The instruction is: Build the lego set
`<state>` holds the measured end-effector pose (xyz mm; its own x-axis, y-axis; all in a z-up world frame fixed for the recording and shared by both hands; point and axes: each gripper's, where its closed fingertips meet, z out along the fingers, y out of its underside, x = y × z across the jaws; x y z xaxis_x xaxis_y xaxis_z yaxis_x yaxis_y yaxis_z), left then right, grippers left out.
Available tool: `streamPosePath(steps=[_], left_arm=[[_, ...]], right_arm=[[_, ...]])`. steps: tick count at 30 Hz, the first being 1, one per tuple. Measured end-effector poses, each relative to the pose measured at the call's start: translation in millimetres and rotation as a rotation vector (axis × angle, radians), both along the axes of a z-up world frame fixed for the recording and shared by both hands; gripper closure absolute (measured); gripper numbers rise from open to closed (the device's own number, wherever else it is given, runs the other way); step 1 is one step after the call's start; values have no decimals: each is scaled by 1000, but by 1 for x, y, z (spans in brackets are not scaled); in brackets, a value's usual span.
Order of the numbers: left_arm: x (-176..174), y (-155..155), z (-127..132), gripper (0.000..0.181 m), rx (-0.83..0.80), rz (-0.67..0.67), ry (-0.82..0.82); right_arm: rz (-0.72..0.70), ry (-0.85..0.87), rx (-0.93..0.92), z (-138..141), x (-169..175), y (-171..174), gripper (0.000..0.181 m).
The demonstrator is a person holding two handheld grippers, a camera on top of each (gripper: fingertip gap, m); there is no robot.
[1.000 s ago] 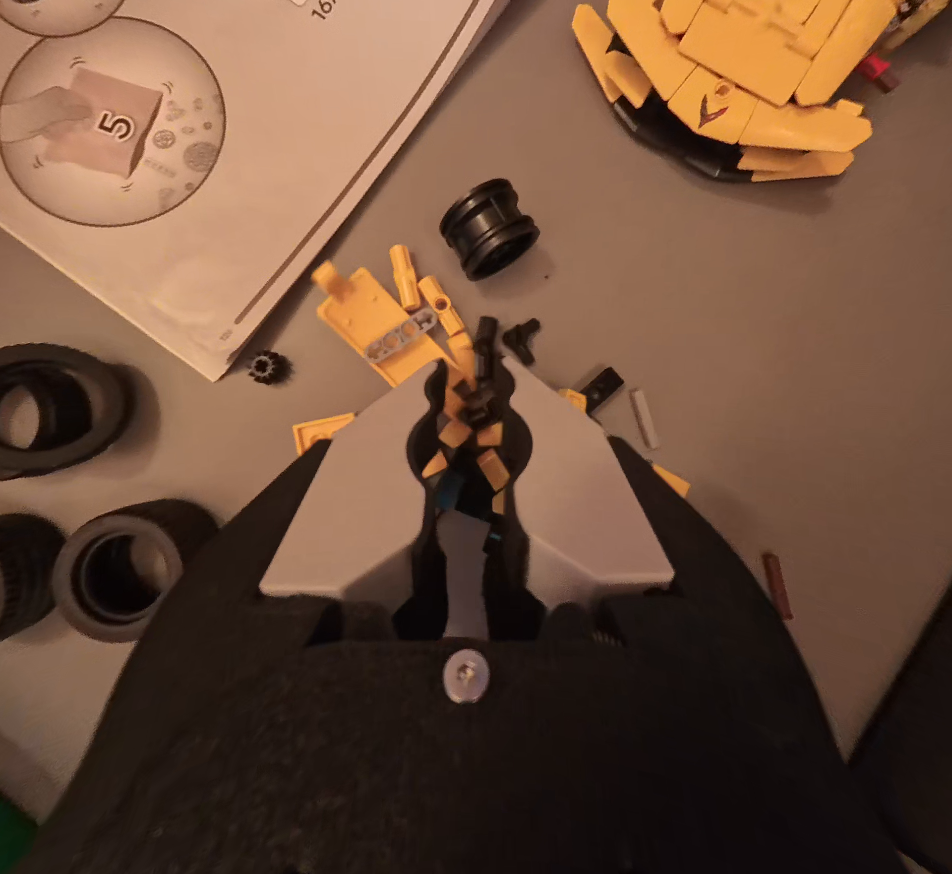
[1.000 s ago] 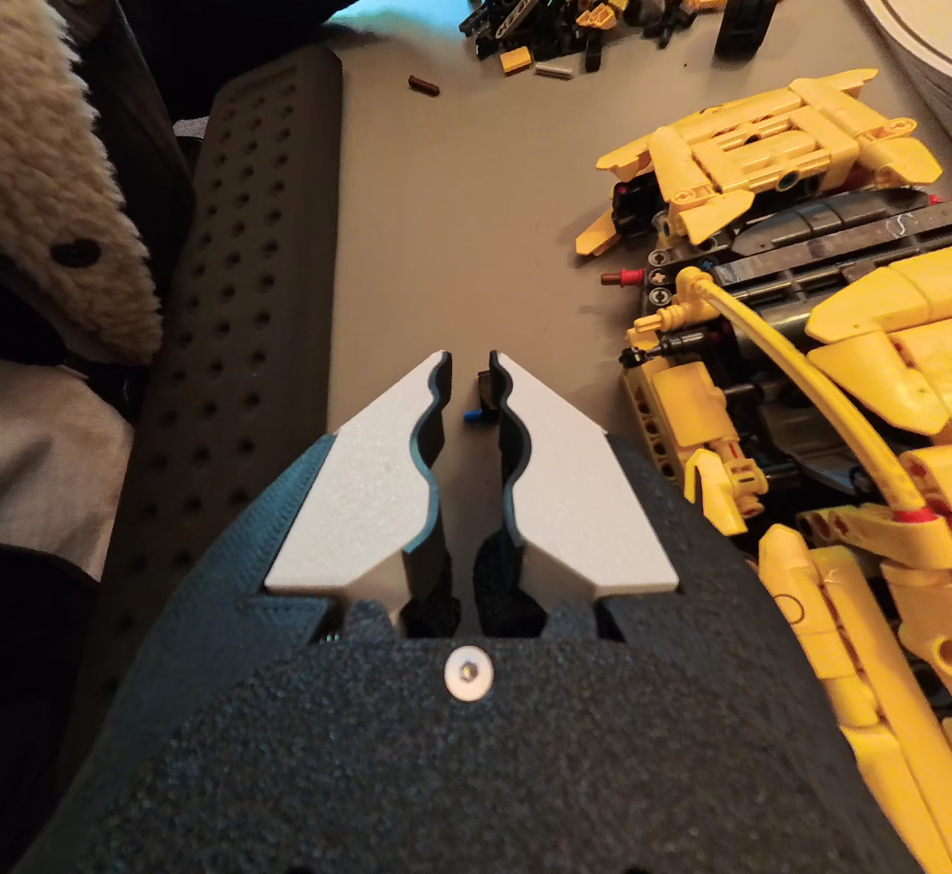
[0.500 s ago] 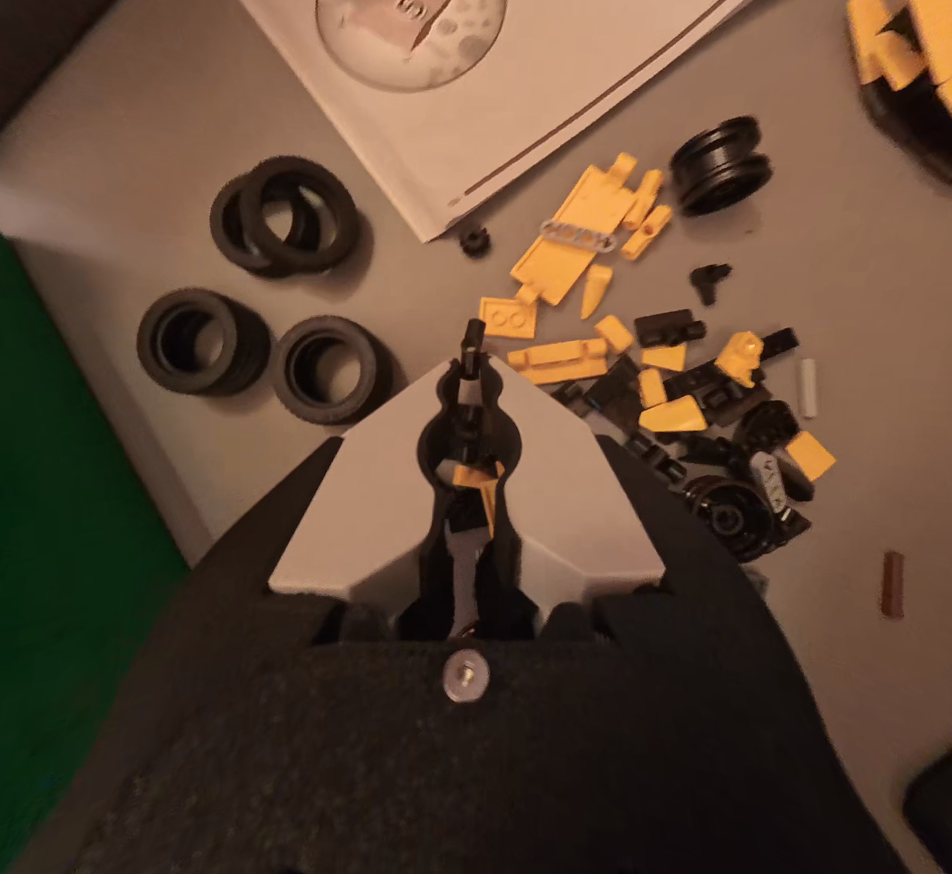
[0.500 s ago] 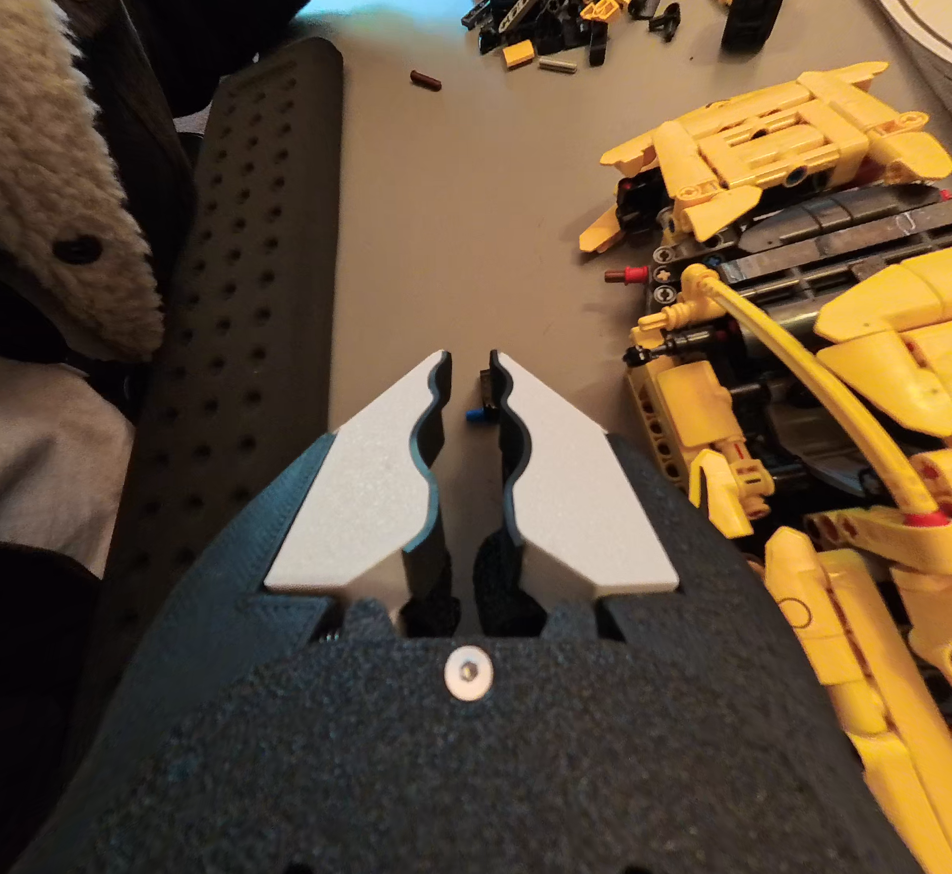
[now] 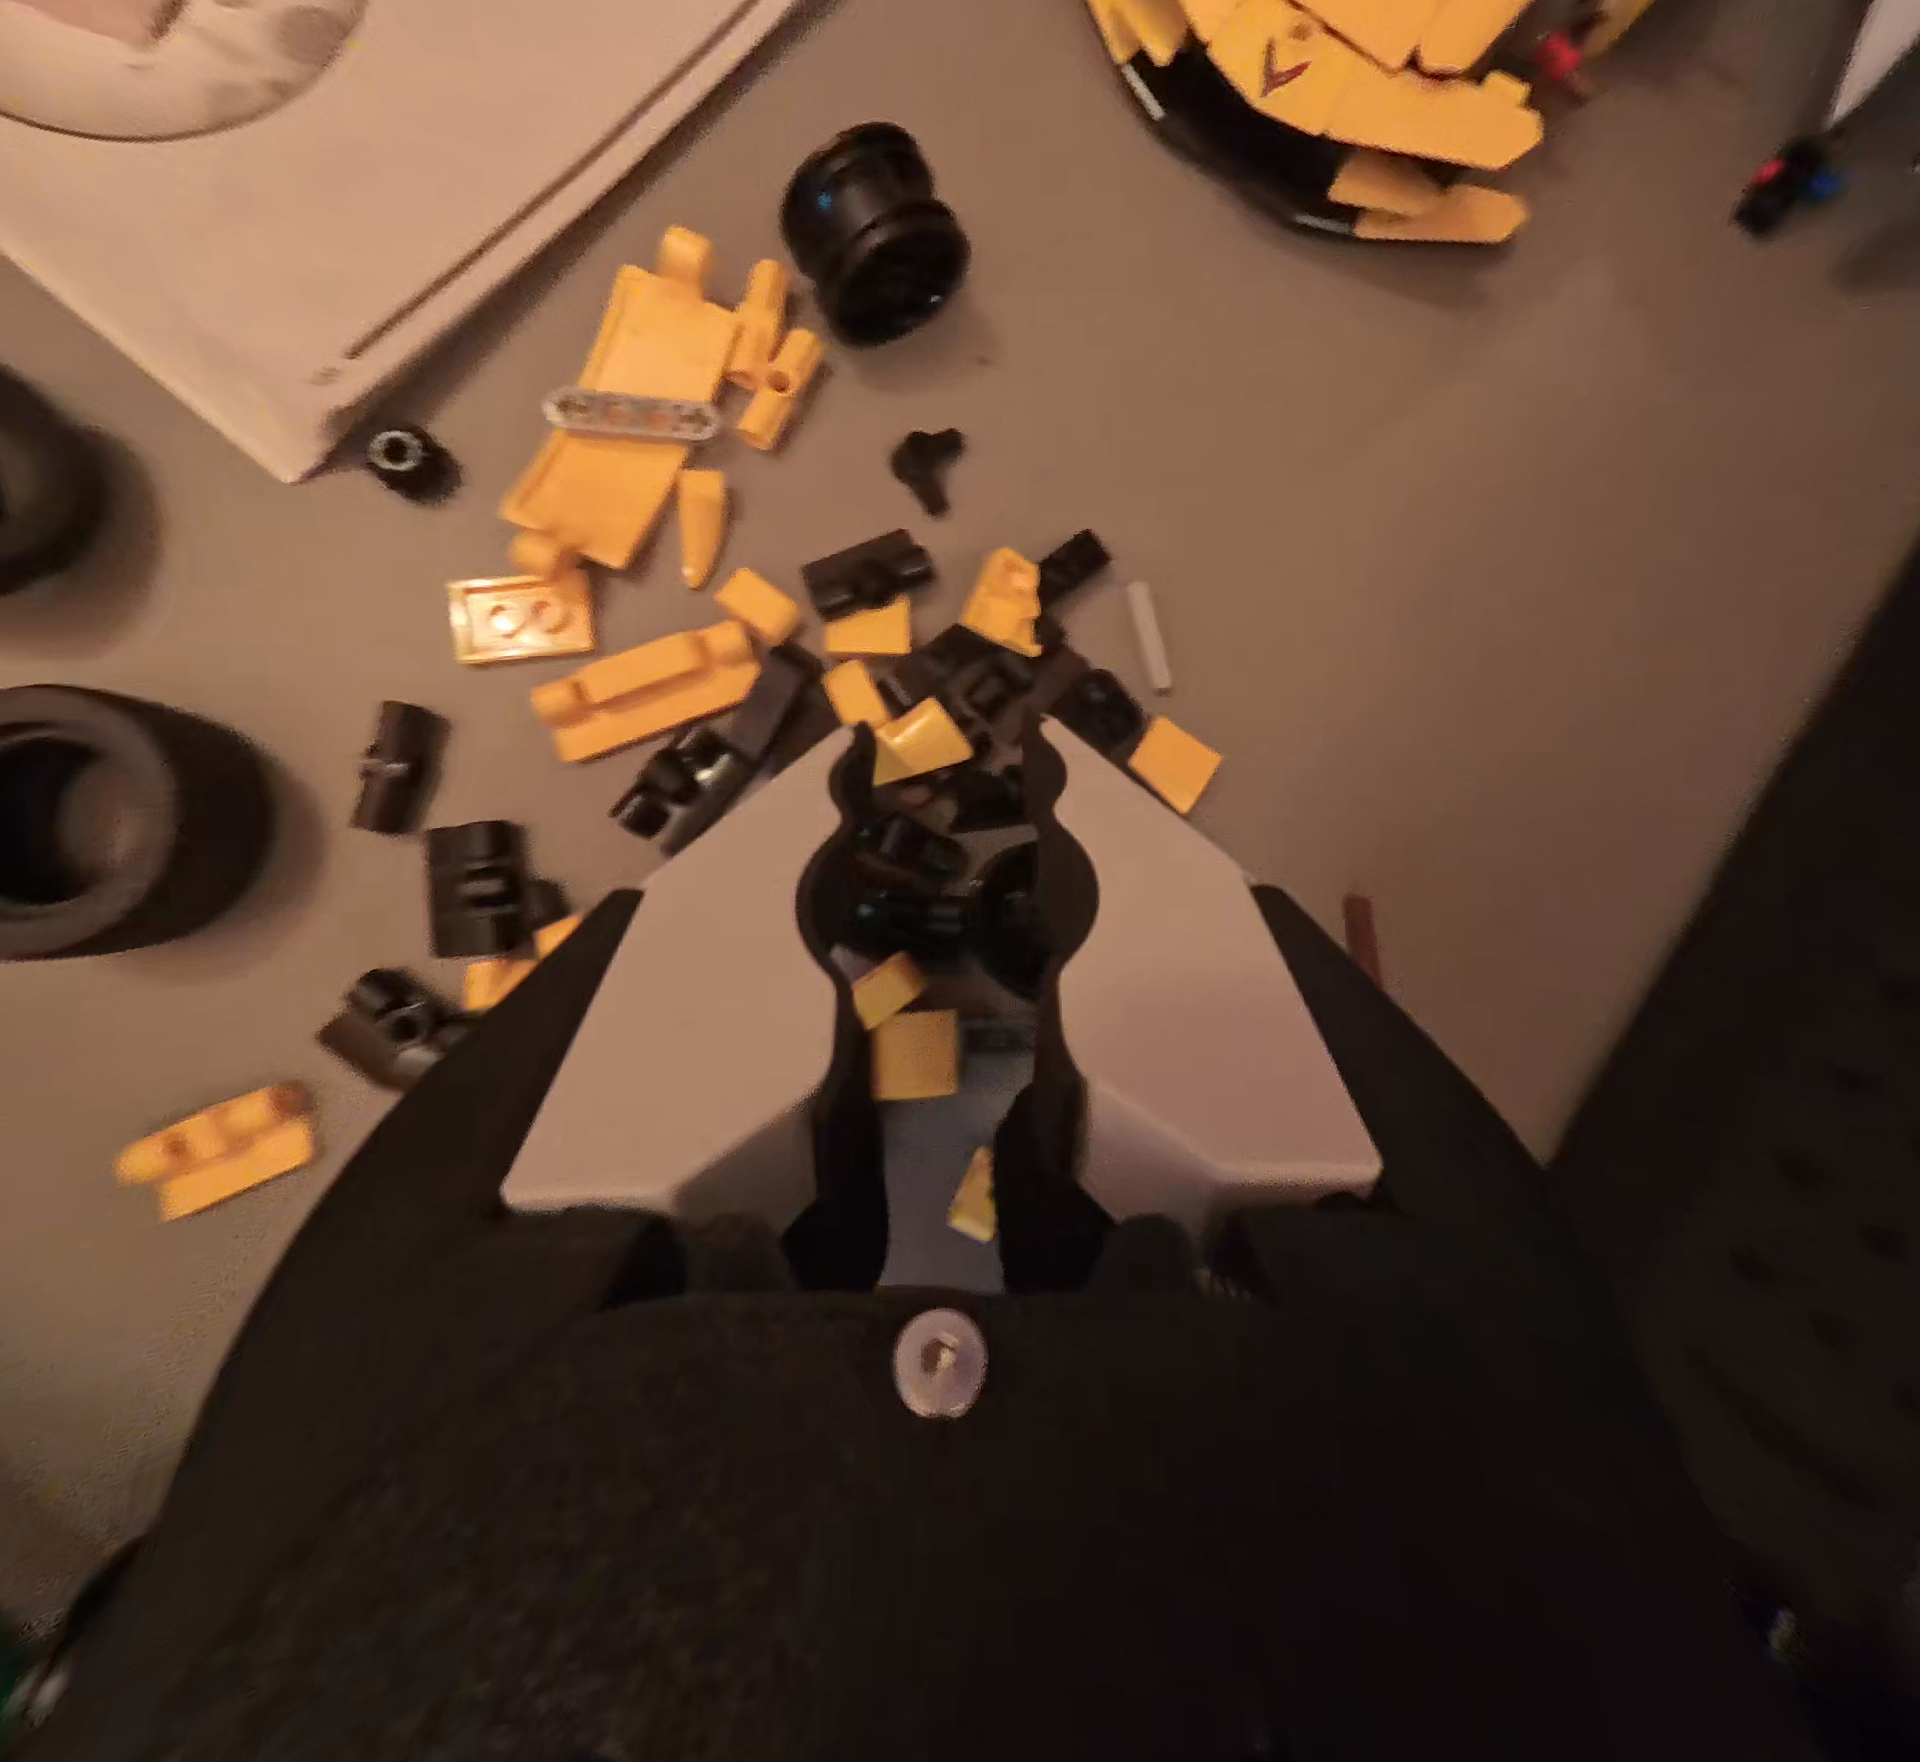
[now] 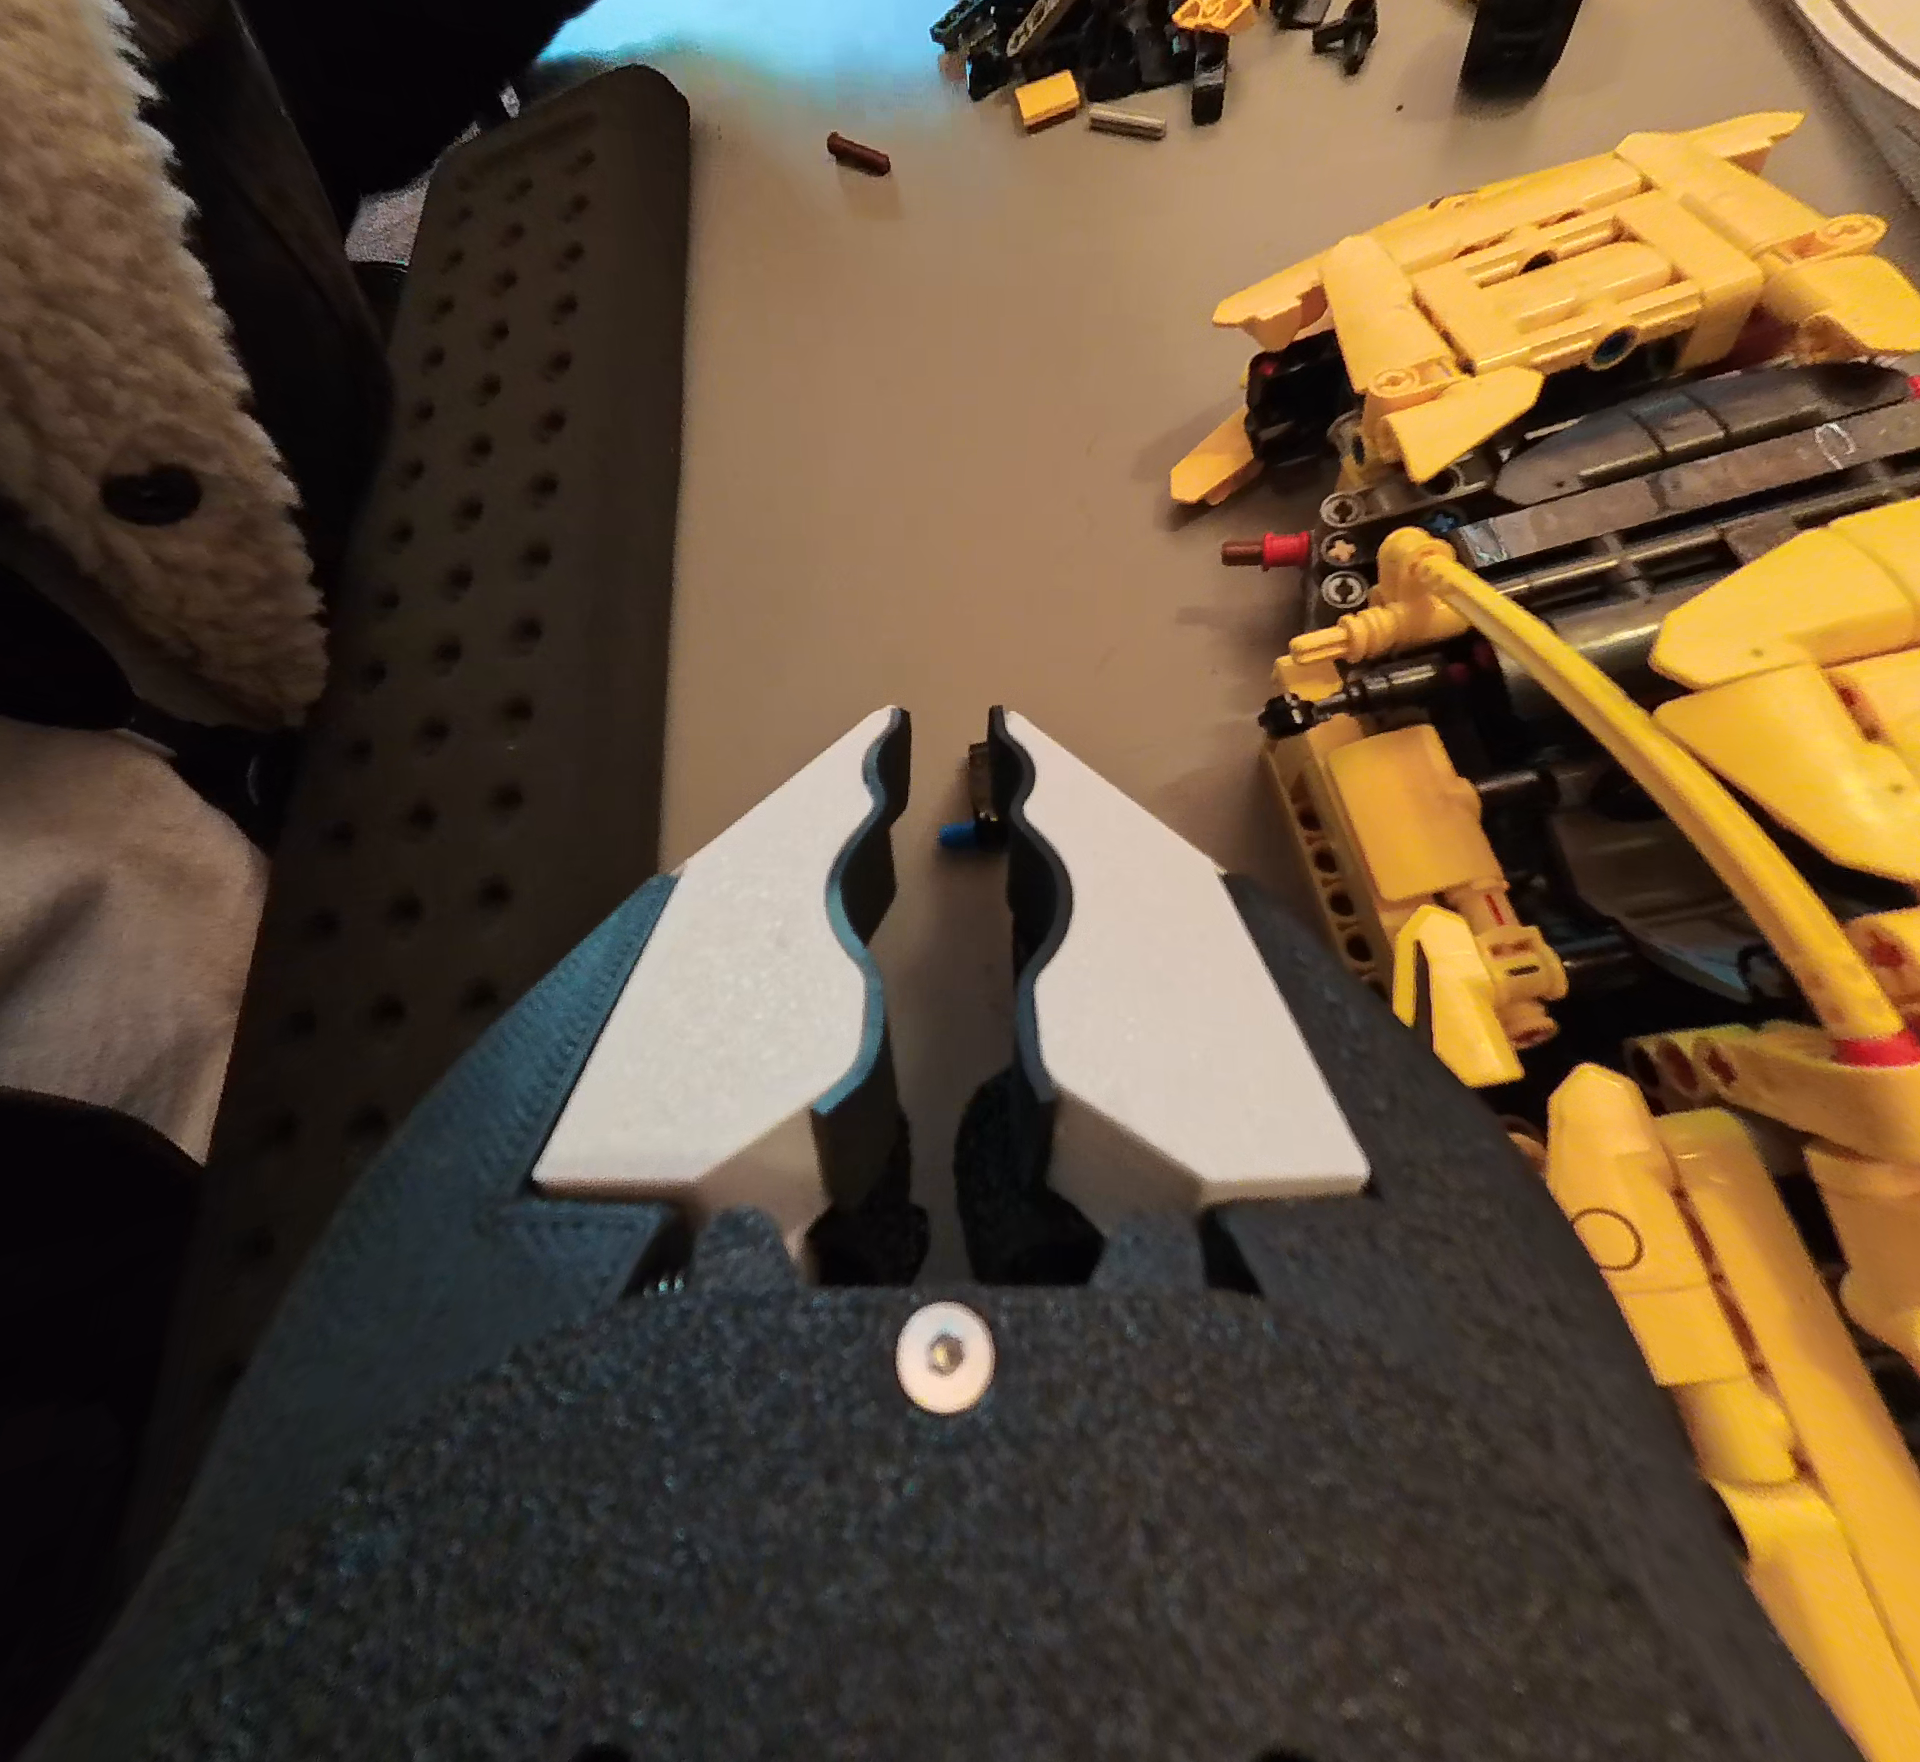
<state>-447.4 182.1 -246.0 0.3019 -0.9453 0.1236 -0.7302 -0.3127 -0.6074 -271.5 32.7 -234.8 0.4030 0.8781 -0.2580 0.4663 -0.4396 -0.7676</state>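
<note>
Hovering over a pile of loose yellow and black pieces (image 5: 831, 632) on the grey surface (image 5: 1403, 517), the left gripper (image 5: 940, 736) is seen with jaws apart; whether anything is held cannot be told through the blur. The right gripper (image 6: 948, 725) is slightly parted, with a small black-and-blue pin (image 6: 971, 813) against one jaw. The yellow car model (image 6: 1610, 673) is placed just beside it.

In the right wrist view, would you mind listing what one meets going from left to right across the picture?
Fleecy cream fabric → dark perforated panel → small brown pin on the grey table → right gripper, jaws slightly apart with a small black-and-blue piece against one jaw → yellow lego model.
</note>
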Motion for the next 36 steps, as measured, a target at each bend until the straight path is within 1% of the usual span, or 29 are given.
streamPosePath(steps=[3,7,10,13,15,18,20,22,23,25,28,29,30,31,36], left_arm=[[13,-7,-2,153,-25,-10,-41],[28,-5,-4,153,28,-27,-30],[34,-6,-2,164,68,-49,-16],[27,5,-1,181,186,-28,50],[13,16,-2,181,244,8,113],[5,20,3,179,214,64,89],[16,9,12,169,135,42,-10],[35,-5,19,162,83,-13,-102],[41,-9,17,157,77,-36,-105],[47,-8,7,149,99,-50,-54],[49,-9,-1,149,105,-61,-28],[50,-10,-2,154,96,-65,-27],[50,-12,-2,162,89,-72,-31],[49,-11,-2,165,95,-72,-29],[44,-1,1,166,152,-44,-11]], right_arm=[[1,-3,0,-1,0,0,168],[-2,-10,0,-2,1,0,168],[-2,-10,0,-2,1,0,168],[-1,-9,0,-2,0,0,168],[-1,-7,1,-1,0,0,168],[0,-4,1,-1,0,0,168],[1,-5,1,-1,0,-1,168],[2,-8,-1,-2,0,-1,168],[1,-9,-2,-2,0,0,168],[-1,-10,-1,-2,1,0,168],[-3,-11,-2,-2,1,0,168],[-3,-10,-2,-2,1,0,168],[-1,-9,-1,-2,1,0,168],[-1,-8,0,-2,1,0,168],[-13,18,14,5,2,2,168]])
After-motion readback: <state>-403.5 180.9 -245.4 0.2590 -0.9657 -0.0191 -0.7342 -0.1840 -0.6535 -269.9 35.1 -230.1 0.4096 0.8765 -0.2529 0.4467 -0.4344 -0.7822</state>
